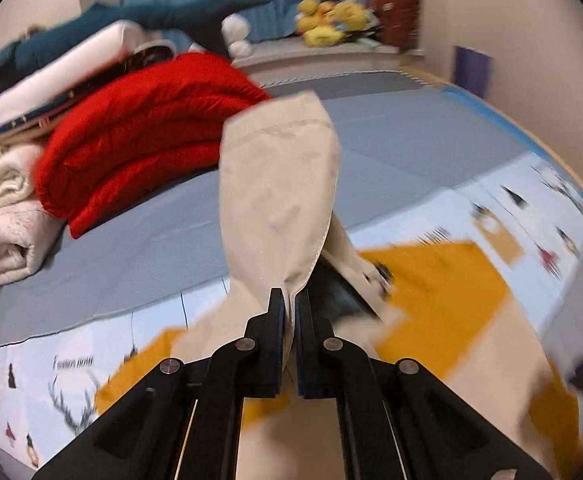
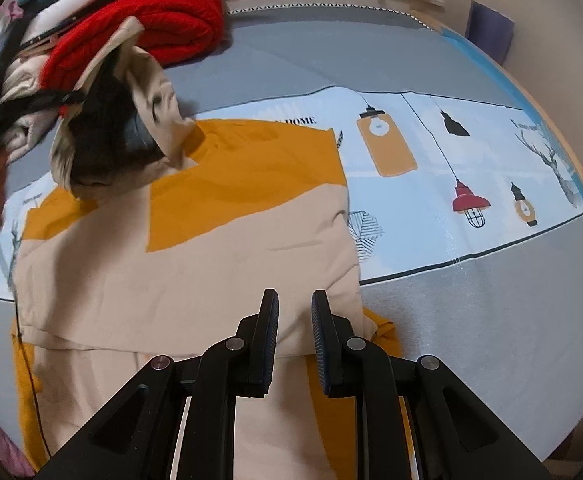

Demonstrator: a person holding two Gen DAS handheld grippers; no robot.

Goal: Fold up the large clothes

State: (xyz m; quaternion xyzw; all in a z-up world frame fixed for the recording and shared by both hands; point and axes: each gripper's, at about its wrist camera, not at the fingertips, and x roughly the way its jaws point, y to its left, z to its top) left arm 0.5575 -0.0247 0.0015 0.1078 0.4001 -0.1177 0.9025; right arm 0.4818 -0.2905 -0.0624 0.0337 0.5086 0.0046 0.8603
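The bed [image 2: 431, 56] carries a beige-and-yellow garment [image 2: 219, 248] and red quilt [image 2: 171, 12].

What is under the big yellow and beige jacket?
The jacket lies on a bedsheet printed with lamps, which shows beside it. The print beneath the jacket is covered, so I cannot see it.

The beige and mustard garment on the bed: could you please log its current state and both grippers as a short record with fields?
garment: beige and mustard garment, partly folded on the patterned bedsheet
lifted part: beige sleeve, raised off the bed
left gripper: left gripper, fingers shut on the sleeve
right gripper: right gripper, fingers slightly apart above the garment's lower edge; contact unclear
background: folded red blanket at the far left of the bed
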